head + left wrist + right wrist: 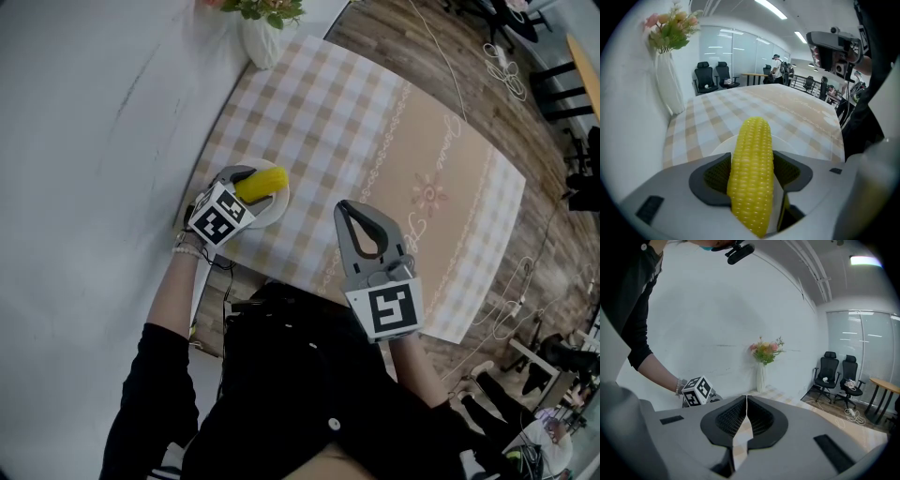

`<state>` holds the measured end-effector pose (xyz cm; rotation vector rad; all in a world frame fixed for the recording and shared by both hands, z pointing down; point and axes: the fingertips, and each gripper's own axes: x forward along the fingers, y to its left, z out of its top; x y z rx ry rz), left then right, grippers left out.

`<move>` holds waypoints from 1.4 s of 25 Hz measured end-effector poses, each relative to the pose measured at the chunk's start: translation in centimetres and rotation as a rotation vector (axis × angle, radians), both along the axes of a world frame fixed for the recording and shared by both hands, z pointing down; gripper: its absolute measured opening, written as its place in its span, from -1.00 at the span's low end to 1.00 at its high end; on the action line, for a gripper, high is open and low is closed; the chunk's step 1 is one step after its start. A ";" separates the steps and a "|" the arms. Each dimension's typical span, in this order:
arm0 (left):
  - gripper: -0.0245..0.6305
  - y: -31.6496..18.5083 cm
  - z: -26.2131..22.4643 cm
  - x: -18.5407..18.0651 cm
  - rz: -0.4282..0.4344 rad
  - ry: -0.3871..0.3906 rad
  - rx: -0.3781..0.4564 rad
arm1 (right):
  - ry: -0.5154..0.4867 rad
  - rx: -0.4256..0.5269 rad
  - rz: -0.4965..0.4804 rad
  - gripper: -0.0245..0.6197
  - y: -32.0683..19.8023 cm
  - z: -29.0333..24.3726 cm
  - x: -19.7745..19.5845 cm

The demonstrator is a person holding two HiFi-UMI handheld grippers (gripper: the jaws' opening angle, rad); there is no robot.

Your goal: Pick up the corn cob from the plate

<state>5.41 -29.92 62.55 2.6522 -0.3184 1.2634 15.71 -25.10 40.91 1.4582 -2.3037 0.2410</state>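
A yellow corn cob [261,183] [751,173] is clamped lengthwise between the jaws of my left gripper [247,184] [752,174], which is shut on it. The cob's tip sticks out past the jaws over the white plate [272,211] [721,146] at the table's left edge. Whether the cob still touches the plate cannot be told. My right gripper [354,212] [746,414] hovers over the checked tablecloth [375,150] nearer the middle, jaws shut with nothing between them. In the right gripper view the left gripper's marker cube [697,390] shows at the left.
A white vase with flowers [262,33] [669,79] [762,371] stands at the table's far corner against the white wall. Office chairs [715,76] [839,376], cables [502,70] and wooden floor lie beyond the table's far side.
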 end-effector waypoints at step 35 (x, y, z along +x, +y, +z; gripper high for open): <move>-0.11 0.4 -6.0 -1.4 -0.283 0.156 0.102 | 0.030 0.048 -0.021 -0.79 2.3 -1.7 -3.1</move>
